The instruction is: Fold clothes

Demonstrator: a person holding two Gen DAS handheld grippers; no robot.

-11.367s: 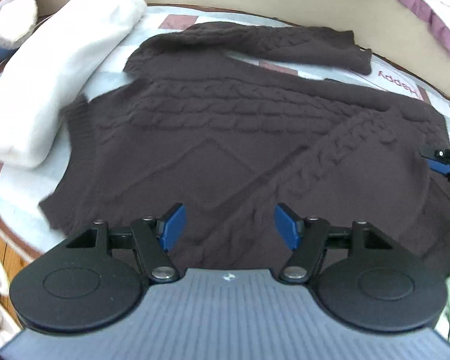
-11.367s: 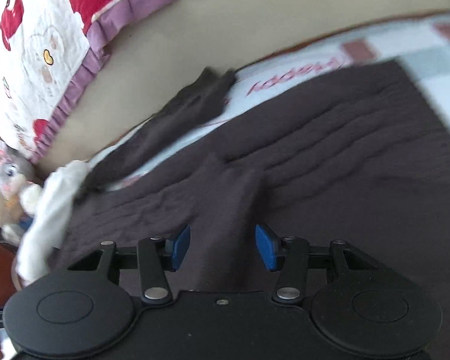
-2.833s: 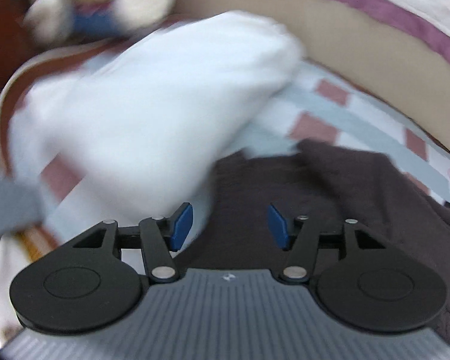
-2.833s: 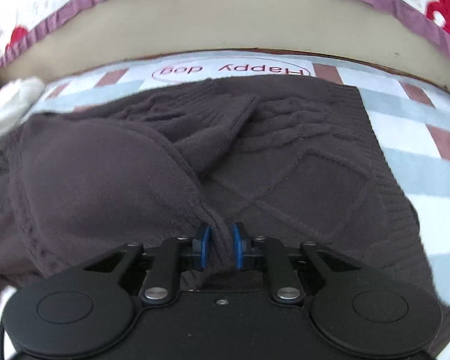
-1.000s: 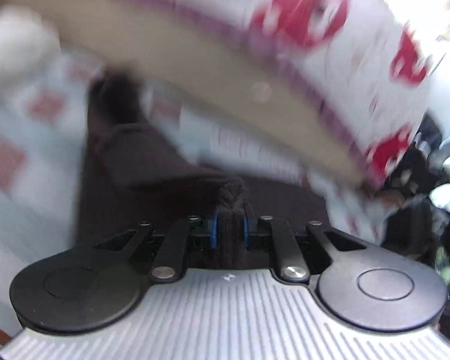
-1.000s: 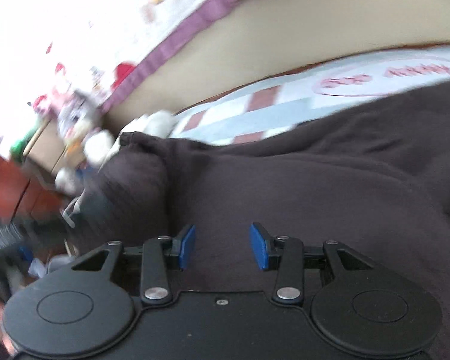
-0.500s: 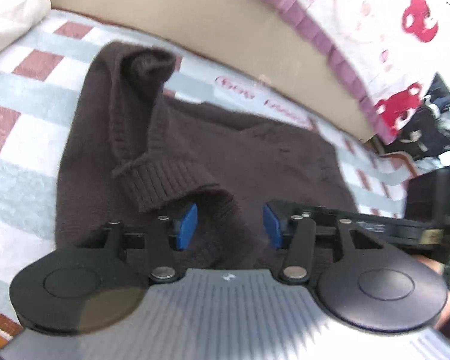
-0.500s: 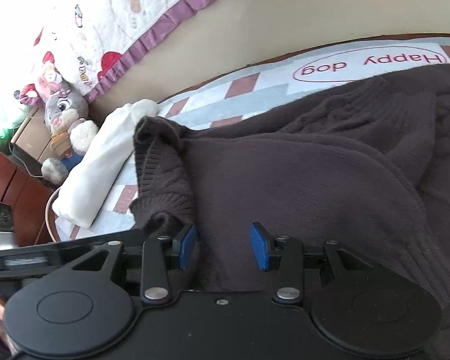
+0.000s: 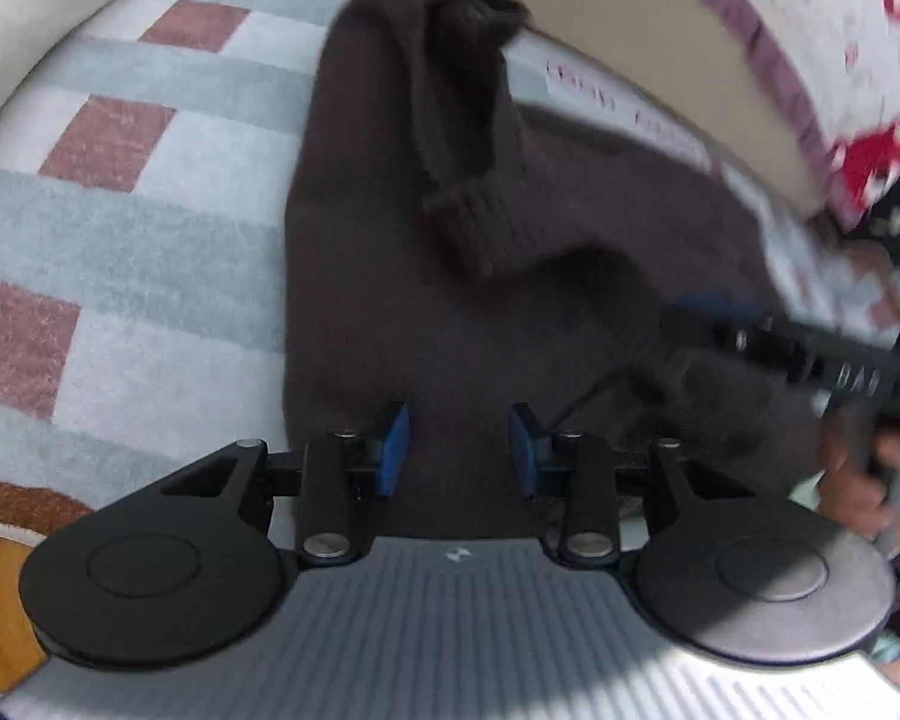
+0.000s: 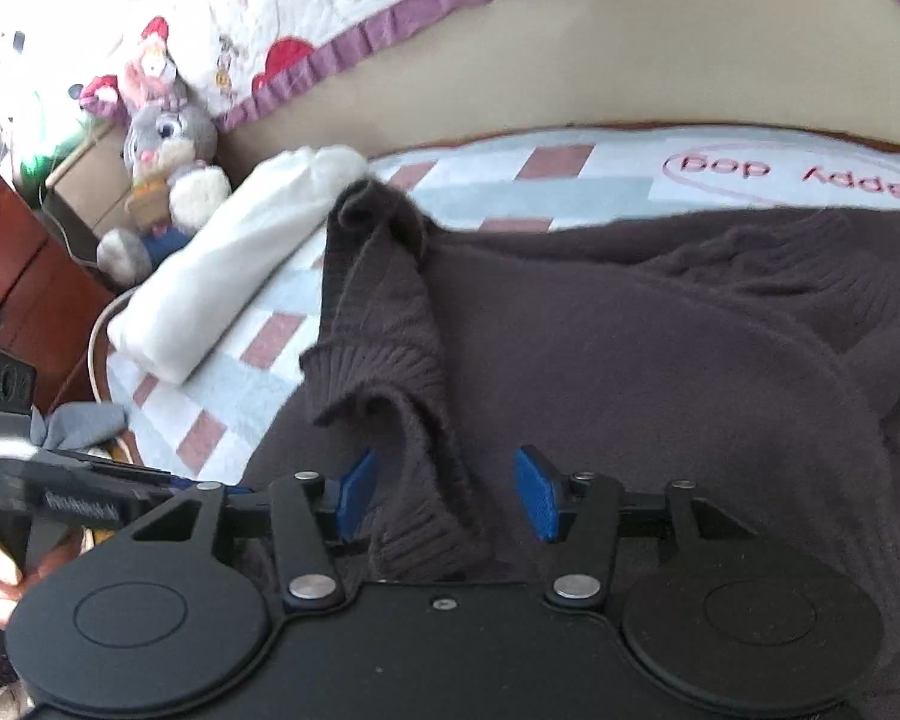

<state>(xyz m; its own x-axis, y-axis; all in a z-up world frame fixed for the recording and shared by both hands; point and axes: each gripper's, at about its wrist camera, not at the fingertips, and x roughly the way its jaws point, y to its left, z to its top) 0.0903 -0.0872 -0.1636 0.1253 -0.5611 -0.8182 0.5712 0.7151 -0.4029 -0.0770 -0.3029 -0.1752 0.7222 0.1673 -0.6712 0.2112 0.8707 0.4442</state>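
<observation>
A dark brown knitted sweater (image 9: pixel 450 312) lies folded on the checked blanket (image 9: pixel 150 240). One sleeve runs down its left side and ends in a ribbed cuff (image 9: pixel 480 228). My left gripper (image 9: pixel 457 450) hovers low over the sweater's near edge. Its jaws are closing, with fabric below them and nothing pinched. In the right wrist view the sweater (image 10: pixel 630 390) fills the middle. A ribbed cuff fold (image 10: pixel 420 516) stands up between the pads of my right gripper (image 10: pixel 444 498). Those jaws are opening and the pads are clear of the knit.
A white folded bundle (image 10: pixel 222 276) and a plush rabbit (image 10: pixel 162 168) lie at the blanket's left end, by wooden furniture (image 10: pixel 6 258). A quilt with a purple frill (image 10: pixel 390 18) hangs over the beige bed side. The right gripper's fingers (image 9: pixel 714 306) and a hand (image 9: pixel 858 468) come in from the right.
My left gripper was shut on a sweater fold; it has let go and dropped toward the near edge. The right jaws have widened around the cuff fold.
</observation>
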